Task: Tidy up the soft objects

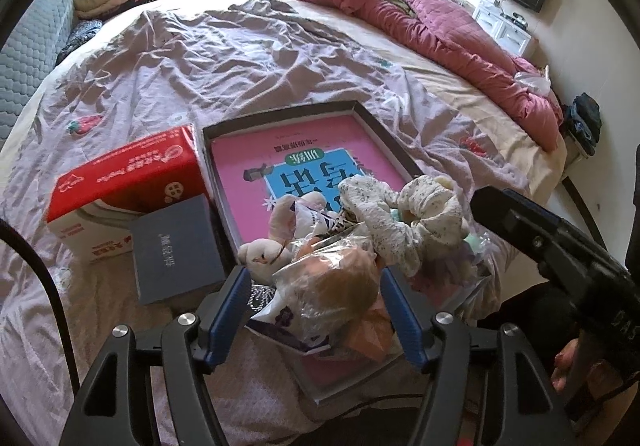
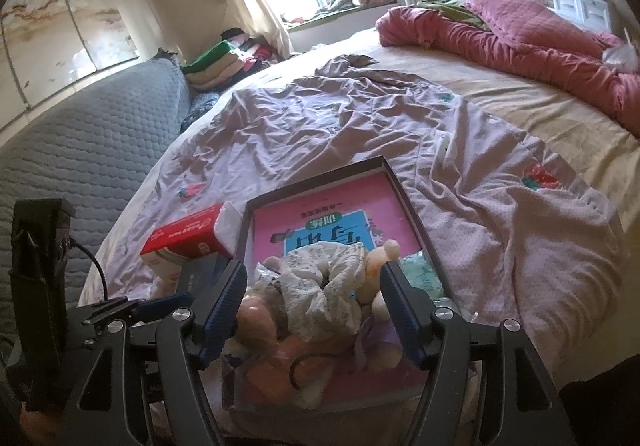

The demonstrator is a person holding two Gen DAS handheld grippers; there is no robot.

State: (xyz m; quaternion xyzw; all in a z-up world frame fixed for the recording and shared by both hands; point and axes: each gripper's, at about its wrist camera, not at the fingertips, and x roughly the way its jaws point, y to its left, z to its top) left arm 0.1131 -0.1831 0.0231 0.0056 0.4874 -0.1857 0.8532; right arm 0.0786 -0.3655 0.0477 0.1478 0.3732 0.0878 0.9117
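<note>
Left wrist view: left gripper [image 1: 316,310] open, blue fingers [image 1: 224,316] wide apart, nothing squeezed. Crinkly plastic bag [image 1: 328,278] sits between fingers, not pinched. Shallow box [image 1: 280,114] on bed holds pink book [image 1: 304,158]. Soft pile in box near end: flowery scrunchie [image 1: 404,222], small plush toy [image 1: 260,252]. Red tissue box [image 1: 128,174] and grey booklet [image 1: 176,246] just left of shallow box.

Right wrist view: right gripper [image 2: 314,312] open above soft pile, holding nothing. Scrunchie [image 2: 320,286] lies between fingers, untouched. Crumpled pink quilt [image 2: 520,46] far across bed.
</note>
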